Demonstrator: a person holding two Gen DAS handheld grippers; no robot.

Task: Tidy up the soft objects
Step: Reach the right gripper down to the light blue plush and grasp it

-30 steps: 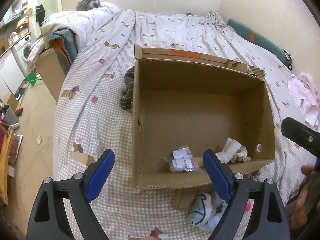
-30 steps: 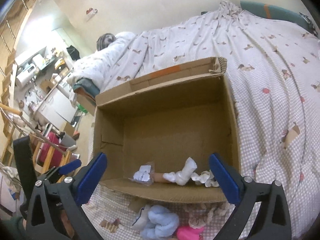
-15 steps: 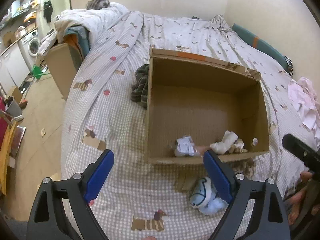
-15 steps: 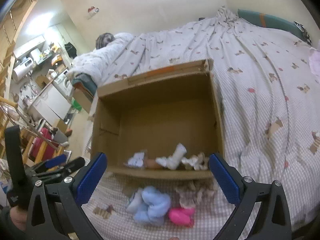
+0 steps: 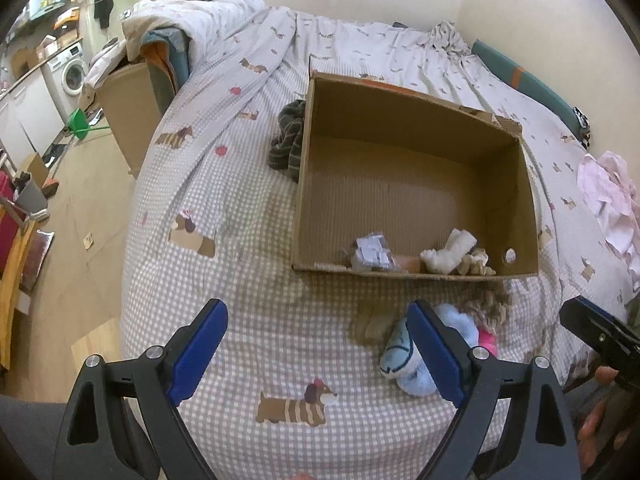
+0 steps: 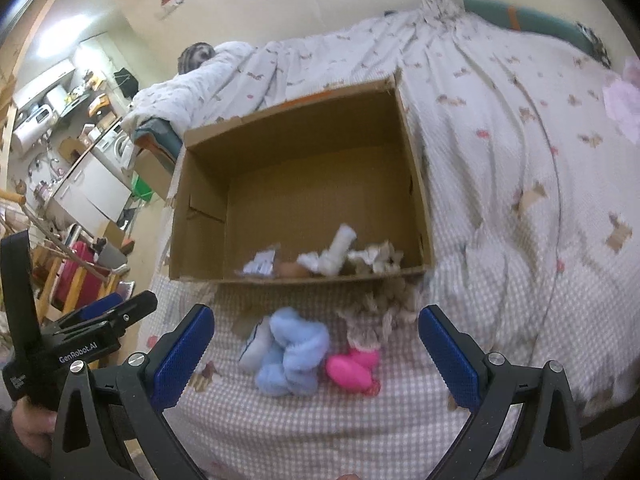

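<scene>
An open cardboard box [image 5: 412, 200] sits on a bed [image 5: 248, 288] covered in a checked spread printed with dachshunds, its opening facing up. Inside, along the near wall, lie a crumpled clear packet with a white label [image 5: 372, 254], a white rolled sock [image 5: 446, 258] and a beige frilly piece [image 5: 476, 266], all close together; the rest of the box floor is bare cardboard. Just outside that near wall, on the spread, a small heap of soft things waits: a light blue fluffy bundle [image 6: 294, 350], a bright pink piece [image 6: 352, 370] touching its right side, and a beige woolly piece [image 6: 380, 308] lying right against the box wall. A flat tan item [image 5: 370, 324] lies just left of the heap in the left wrist view. A dark striped garment [image 5: 288, 140] is bunched against the outside of the box's left wall, and a pale pink cloth [image 5: 608, 200] lies well apart near the bed's right edge. The left tongs [image 5: 316, 356] are spread wide and hold nothing, hovering above the spread in front of the box, with the right blue pad overlapping the blue bundle in that view. The right tongs [image 6: 316, 354] are likewise wide apart and empty, hanging over the heap so that the blue bundle and pink piece show between the pads. At the left edge of the right wrist view, the body of the left tool is visible.
</scene>
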